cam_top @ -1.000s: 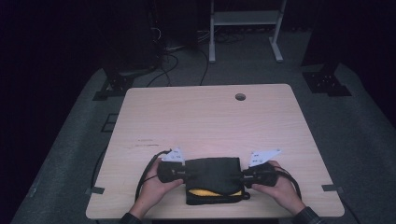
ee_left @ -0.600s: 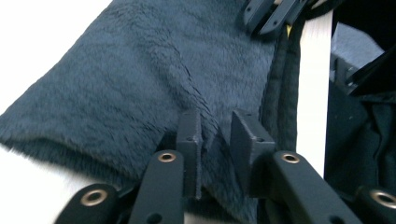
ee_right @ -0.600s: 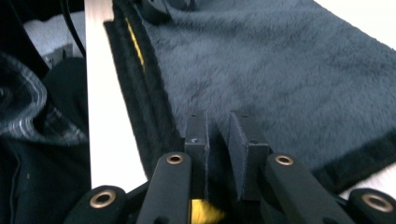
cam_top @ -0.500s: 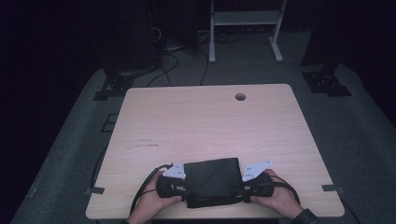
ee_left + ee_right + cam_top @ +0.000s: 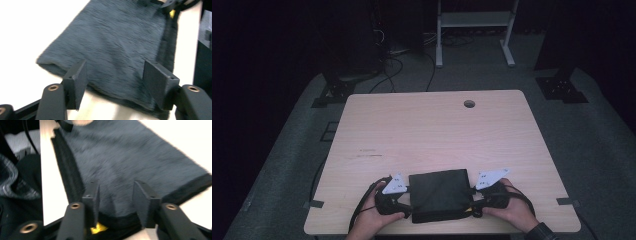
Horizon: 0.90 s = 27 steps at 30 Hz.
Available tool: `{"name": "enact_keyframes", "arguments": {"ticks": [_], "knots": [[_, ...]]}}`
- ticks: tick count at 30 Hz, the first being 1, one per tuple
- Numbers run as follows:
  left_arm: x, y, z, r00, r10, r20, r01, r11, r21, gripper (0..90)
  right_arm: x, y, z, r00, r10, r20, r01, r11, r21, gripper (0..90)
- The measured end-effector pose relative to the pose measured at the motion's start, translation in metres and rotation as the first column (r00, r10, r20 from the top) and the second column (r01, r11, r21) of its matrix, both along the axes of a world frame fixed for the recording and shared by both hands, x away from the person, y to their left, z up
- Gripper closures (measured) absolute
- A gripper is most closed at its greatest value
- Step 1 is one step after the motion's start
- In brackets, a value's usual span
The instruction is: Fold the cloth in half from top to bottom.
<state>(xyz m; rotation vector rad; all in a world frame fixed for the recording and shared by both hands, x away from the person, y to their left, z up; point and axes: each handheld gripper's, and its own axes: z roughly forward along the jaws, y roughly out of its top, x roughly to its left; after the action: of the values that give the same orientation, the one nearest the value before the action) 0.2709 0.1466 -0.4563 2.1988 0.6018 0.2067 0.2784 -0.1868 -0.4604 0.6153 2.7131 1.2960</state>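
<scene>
At the left of the high view, the left gripper [image 5: 404, 200] sits at the left edge of a folded dark cloth [image 5: 438, 194] that lies flat near the table's [image 5: 427, 130] front edge, between the person's two hands. Its jaws have just been opening and now stand apart, the cloth's edge lying loose between the pads [image 5: 77, 82] without being pinched. The cloth itself looks like a soft, fuzzy knit garment [image 5: 112, 47], folded into a neat rectangle, with a sliver of yellow [image 5: 98, 228] peeking from under the near layer. It should be light and limp, with nothing fragile about it, but the layers will likely slide apart or sag if lifted by one point. The safest hold is probably on both short edges at once, pinching all layers together. At the right, the right gripper [image 5: 472, 204] mirrors the left: its jaws have also just been opening, parted over the cloth's right edge [image 5: 117, 212], pressing on nothing.
</scene>
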Motion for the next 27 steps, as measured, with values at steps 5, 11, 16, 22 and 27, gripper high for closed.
{"name": "enact_keyframes", "arguments": {"ticks": [5, 11, 16, 22, 27], "knots": [[0.006, 0.009, 0.002, 0.9990, 0.040, 0.019, -0.039, 0.9992, -0.009, 21.2, 0.007, -0.012, 0.003, 0.9960, -0.079, 0.043, 0.078, 0.997, 0.014, 36.5], [0.012, 0.023, 0.003, 0.9947, 0.099, 0.025, -0.099, 0.9950, -0.001, 11.1, 0.018, -0.043, 0.001, 0.9761, -0.212, 0.048, 0.212, 0.977, 0.002, 27.9], [0.017, 0.036, 0.000, 0.9907, 0.133, 0.027, -0.134, 0.9909, 0.013, 8.1, 0.021, -0.066, -0.001, 0.9582, -0.280, 0.058, 0.281, 0.960, -0.009, 25.3], [0.018, 0.053, -0.002, 0.9823, 0.185, 0.032, -0.186, 0.9813, 0.049, 7.5, 0.023, -0.095, -0.004, 0.9310, -0.361, 0.057, 0.362, 0.932, -0.012, 23.5], [0.022, 0.073, -0.009, 0.9665, 0.255, 0.029, -0.257, 0.9599, 0.113, 7.3, 0.023, -0.113, -0.013, 0.9152, -0.400, 0.045, 0.402, 0.914, -0.044, 22.4]]}}
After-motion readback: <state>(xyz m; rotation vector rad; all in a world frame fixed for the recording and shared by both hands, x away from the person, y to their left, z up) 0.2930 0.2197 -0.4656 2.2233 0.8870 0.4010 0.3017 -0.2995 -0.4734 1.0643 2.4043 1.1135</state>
